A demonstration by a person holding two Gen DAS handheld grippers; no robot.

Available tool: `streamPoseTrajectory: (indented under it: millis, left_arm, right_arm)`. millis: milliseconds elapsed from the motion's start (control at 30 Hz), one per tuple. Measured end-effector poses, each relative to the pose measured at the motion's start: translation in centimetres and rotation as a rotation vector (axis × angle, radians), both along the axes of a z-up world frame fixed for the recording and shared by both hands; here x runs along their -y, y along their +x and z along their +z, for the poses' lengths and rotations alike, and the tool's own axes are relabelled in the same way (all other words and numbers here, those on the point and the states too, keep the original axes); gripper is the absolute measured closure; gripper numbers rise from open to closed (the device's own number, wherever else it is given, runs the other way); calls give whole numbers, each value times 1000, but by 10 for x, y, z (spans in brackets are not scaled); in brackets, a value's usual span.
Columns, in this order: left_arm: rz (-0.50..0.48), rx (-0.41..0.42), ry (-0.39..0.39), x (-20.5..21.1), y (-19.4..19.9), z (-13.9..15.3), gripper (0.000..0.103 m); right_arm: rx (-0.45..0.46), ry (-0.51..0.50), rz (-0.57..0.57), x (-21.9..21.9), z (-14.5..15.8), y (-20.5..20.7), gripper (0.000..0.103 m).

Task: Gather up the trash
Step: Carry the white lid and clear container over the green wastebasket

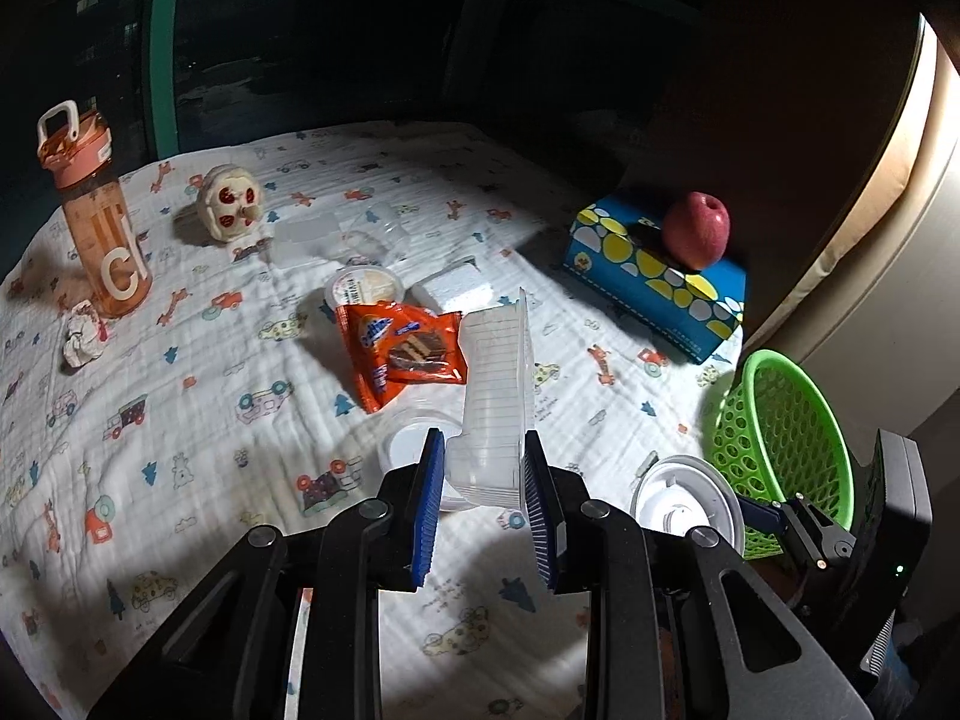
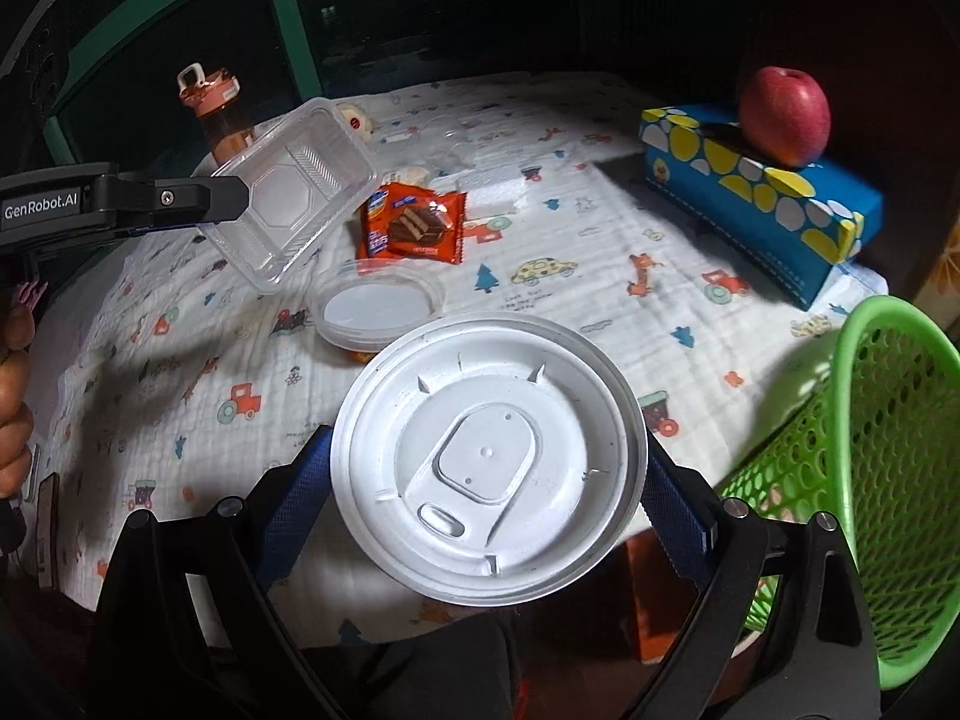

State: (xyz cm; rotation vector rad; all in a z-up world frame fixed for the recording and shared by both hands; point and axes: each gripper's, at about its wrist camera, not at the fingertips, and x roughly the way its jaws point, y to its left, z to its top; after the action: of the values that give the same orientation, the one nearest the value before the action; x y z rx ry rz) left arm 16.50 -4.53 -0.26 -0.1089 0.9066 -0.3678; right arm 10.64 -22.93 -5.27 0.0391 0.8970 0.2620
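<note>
The left gripper (image 1: 483, 450) has its blue pads closed on the edge of a clear plastic tray (image 1: 498, 384), which stands up on its side between them, lifted off the cloth. From the right wrist view the same tray (image 2: 294, 180) hangs tilted with its hollow facing outward. It is see-through, so its far rim is hard to trace against the patterned cloth.

The right gripper (image 2: 489, 468) is spread wide, and a white round lid (image 2: 489, 492) fills the span between its pads, clamped rim to rim. The lid covers most of both pads; only slivers of blue show at either side. Whatever lies beneath it on the table is hidden.

A green mesh basket (image 2: 888, 468) stands at the right edge of the table, cut off by the frame, so I cannot see inside it. Farther back on the printed tablecloth (image 1: 180, 420) lie an orange snack wrapper (image 1: 402, 348), a shallow clear round lid (image 2: 378, 306) and a small yoghurt-like cup (image 1: 363, 285). A crumpled scrap of paper (image 1: 84, 336) sits beside an orange water bottle (image 1: 99, 216).

A red apple (image 2: 783, 114) rests on a blue tissue box (image 2: 762, 198). Beyond the table everything is dark. Some clear plastic pieces near the far edge are too faint to identify. Part of a hand (image 2: 15, 396) shows at the left border.
</note>
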Motion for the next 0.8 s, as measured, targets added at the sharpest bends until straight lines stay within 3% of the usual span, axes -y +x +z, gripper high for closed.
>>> streamPoseTrajectory:
  millis: [300, 800]
  left_arm:
    - [-108, 15, -6, 55, 1, 13, 77]
    - [-290, 45, 17, 159, -6, 31, 78]
  right_arm:
    - [38, 14, -137, 66, 17, -12, 10]
    - [45, 26, -368, 174, 18, -40, 10]
